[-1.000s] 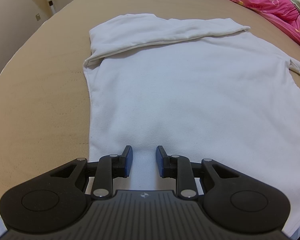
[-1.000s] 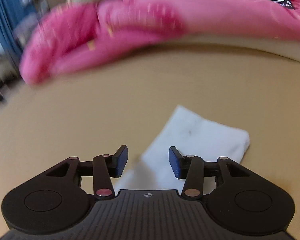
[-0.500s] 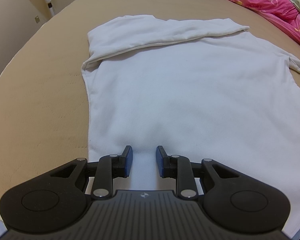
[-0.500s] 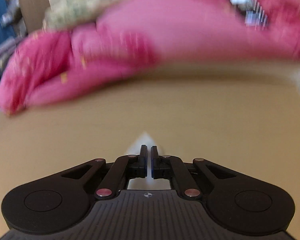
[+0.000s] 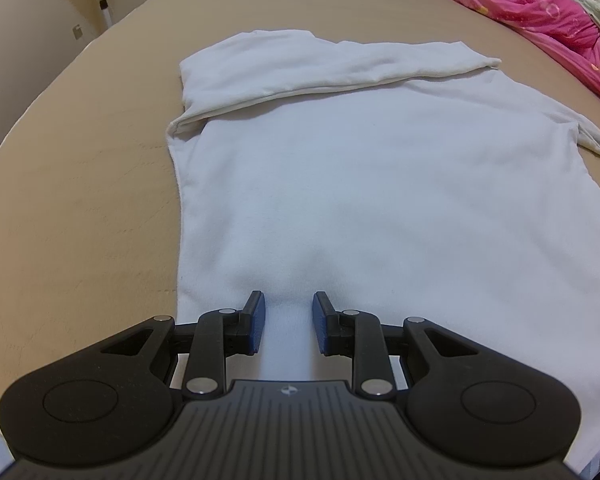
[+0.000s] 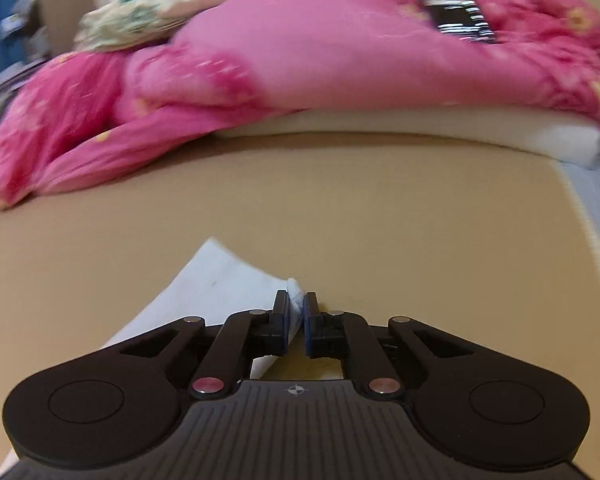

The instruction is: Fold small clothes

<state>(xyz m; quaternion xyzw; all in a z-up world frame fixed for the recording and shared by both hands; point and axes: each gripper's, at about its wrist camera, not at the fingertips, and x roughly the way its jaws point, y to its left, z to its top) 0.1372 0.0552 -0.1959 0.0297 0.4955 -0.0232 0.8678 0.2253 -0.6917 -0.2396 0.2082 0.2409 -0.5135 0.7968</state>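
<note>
So the white shirt (image 5: pixel 380 184) is lying flat on the tan bed (image 5: pixel 80 208), stretching away ahead of the left gripper (image 5: pixel 288 322). One sleeve is already folded across the far end of it, way out beyond the fingertips. The left gripper's blue pads (image 5: pixel 257 322) stand a little apart with a raised strip of the shirt's near hem running between them (looks like the fabric fills the gap, but I honestly can't tell if the pads are actually pressing on it).

Over on the other side, the right gripper (image 6: pixel 296 322) is pinched nearly closed on the corner of the shirt's other sleeve (image 6: pixel 216 280), with a little tuft of white poking out past the fingertips. The rest of that sleeve trails off to the left of the fingers, flat on the bed. Well beyond the fingers there's a pink quilt (image 6: pixel 300 48) heaped up, a bit blurry.
</note>
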